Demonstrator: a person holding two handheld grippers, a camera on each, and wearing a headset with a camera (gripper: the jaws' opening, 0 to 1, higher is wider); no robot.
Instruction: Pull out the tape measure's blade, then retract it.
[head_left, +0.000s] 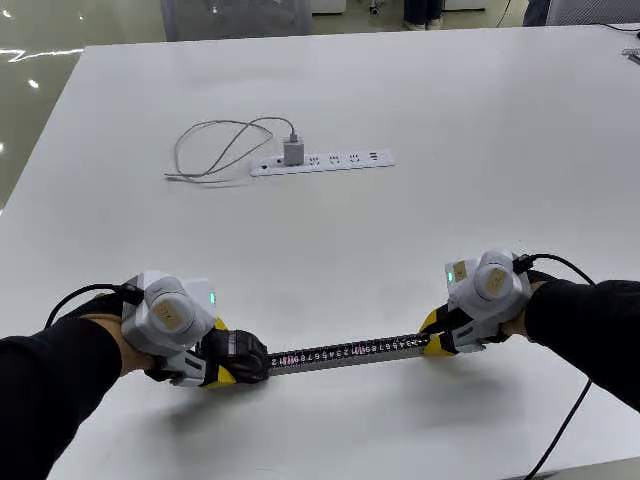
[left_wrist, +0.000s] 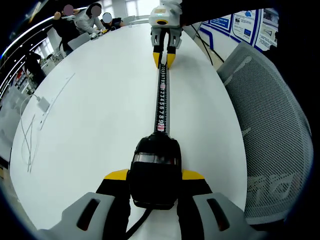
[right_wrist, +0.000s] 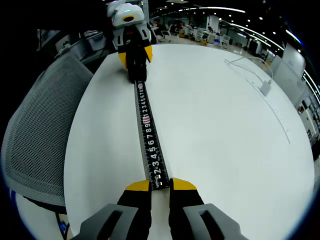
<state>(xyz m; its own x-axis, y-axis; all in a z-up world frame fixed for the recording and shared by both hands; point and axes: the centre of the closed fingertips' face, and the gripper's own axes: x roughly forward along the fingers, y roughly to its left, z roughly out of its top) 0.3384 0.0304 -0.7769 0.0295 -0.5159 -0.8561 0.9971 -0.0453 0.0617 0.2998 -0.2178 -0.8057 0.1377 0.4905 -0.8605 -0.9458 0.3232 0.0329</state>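
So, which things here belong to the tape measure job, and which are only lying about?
For the job:
- tape measure case, clamped in the left gripper
- blade, pulled out along the table
- right gripper, shut on the blade's tip

Lying about:
- power strip
- charger plugged into it
- white cable
- mesh chair

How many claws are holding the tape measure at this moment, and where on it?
2. The left claw is shut on the black case at one end; the right claw pinches the tip of the pulled-out blade at the other.
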